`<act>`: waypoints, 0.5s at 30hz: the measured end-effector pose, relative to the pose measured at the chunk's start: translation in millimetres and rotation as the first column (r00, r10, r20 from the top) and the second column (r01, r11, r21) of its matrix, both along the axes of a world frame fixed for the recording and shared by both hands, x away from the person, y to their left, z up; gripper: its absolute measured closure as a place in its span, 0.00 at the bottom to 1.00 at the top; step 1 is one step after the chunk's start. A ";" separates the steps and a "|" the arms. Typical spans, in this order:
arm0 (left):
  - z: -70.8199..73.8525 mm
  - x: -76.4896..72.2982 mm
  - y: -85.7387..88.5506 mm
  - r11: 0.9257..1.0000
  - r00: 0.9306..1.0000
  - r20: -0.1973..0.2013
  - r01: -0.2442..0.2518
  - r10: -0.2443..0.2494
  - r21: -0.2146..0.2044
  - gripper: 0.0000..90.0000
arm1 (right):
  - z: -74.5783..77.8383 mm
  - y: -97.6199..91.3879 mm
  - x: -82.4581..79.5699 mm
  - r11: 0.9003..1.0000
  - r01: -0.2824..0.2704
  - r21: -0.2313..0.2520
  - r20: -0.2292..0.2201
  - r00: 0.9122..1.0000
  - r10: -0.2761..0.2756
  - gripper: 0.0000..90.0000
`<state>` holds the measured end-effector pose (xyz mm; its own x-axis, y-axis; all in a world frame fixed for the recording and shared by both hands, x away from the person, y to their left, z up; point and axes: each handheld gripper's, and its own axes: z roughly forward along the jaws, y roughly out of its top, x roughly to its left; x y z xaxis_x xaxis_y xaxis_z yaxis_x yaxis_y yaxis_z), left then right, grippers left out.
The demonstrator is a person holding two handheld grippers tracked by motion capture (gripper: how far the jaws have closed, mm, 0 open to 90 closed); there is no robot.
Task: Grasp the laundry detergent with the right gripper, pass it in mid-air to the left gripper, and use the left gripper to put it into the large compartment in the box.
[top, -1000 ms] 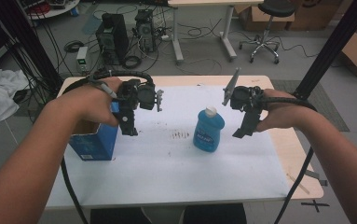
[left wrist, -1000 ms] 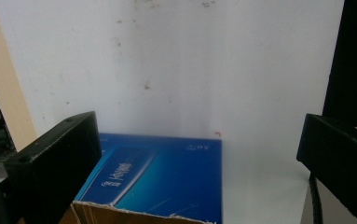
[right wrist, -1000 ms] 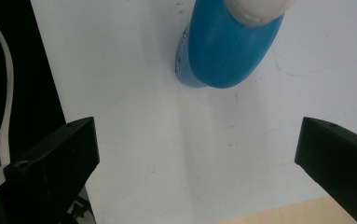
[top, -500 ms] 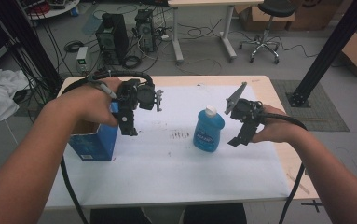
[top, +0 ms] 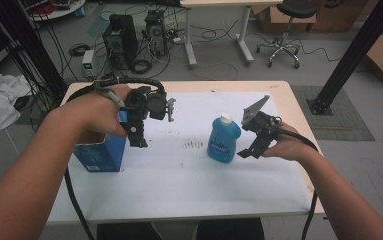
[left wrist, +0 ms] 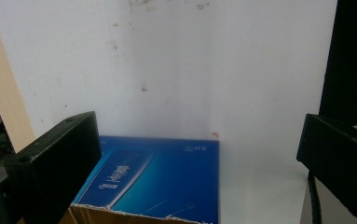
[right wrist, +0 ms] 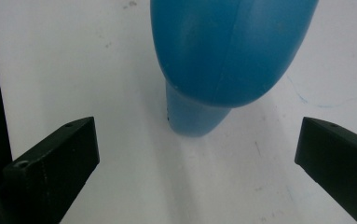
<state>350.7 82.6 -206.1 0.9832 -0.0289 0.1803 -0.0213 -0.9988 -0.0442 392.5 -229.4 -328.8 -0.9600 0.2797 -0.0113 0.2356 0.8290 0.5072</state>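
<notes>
You have even, fairly bright overhead light across the table, whose white top reads clean without glare; shadows under the blue bottle and the blue box are soft and short. The high view is grainy and slightly soft, with dimmer floor toward its far left corner. In your right gripper view the bottle sits blurred, close to the lens; both gripper views wash pale.
</notes>
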 end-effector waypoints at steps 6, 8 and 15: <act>-0.1 -1.8 -0.6 1.000 1.000 0.001 -0.002 0.002 -0.002 0.00 | -14.4 -1.7 -1.6 0.996 0.029 0.085 0.017 0.999 -0.031 0.00; -0.2 -2.0 -0.8 1.000 1.000 0.003 0.003 -0.003 -0.001 0.00 | -18.7 -2.8 -1.7 0.992 0.039 0.118 0.027 0.999 -0.043 0.00; -1.1 -3.6 0.3 1.000 1.000 0.000 -0.001 0.001 -0.004 0.00 | -35.7 -5.2 -1.1 0.973 0.071 0.221 0.034 0.996 -0.080 0.00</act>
